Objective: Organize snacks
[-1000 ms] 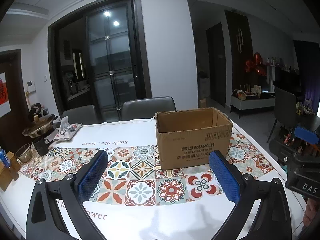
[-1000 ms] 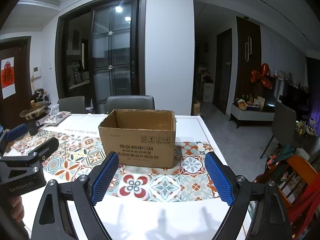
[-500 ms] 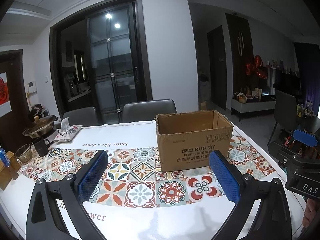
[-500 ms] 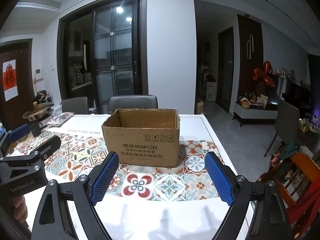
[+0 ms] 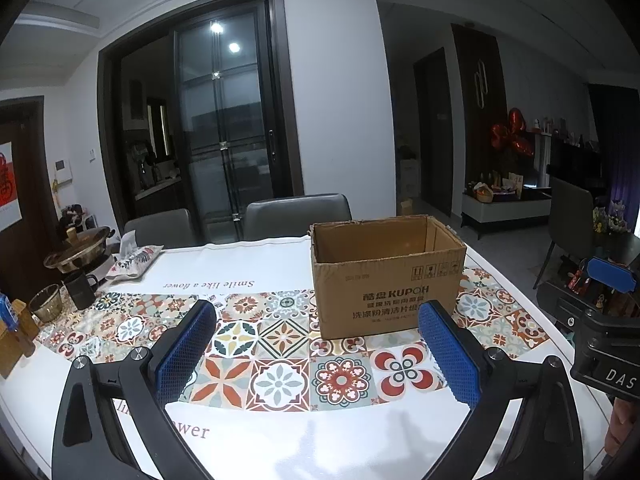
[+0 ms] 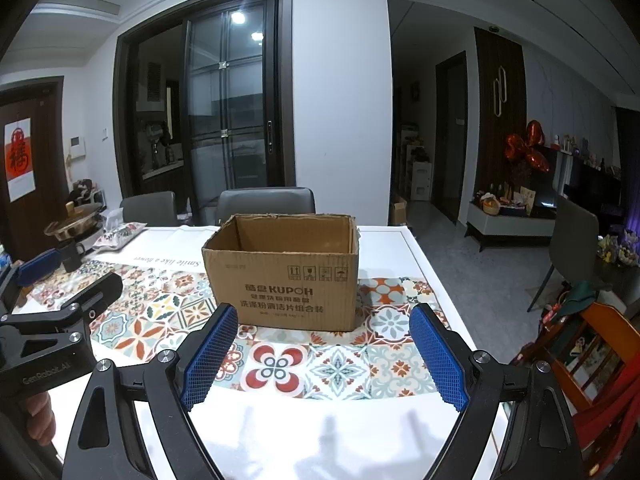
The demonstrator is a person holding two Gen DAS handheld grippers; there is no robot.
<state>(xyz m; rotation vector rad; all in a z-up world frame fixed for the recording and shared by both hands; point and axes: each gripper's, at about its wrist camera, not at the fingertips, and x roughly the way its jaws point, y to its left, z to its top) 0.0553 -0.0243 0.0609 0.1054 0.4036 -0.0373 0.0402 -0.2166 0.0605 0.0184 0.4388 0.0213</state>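
cardboard box sits open-topped on the tiled table runner ahead of me, my left gripper and right gripper both spread wide, nothing between the pads.

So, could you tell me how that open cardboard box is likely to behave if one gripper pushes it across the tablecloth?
The cardboard box probably slides easily: its interior looks empty as far as the views show, so it is likely light. Its walls may flex, since the top rim looks ragged and unsupported. The patterned tablecloth beneath could bunch up with it.
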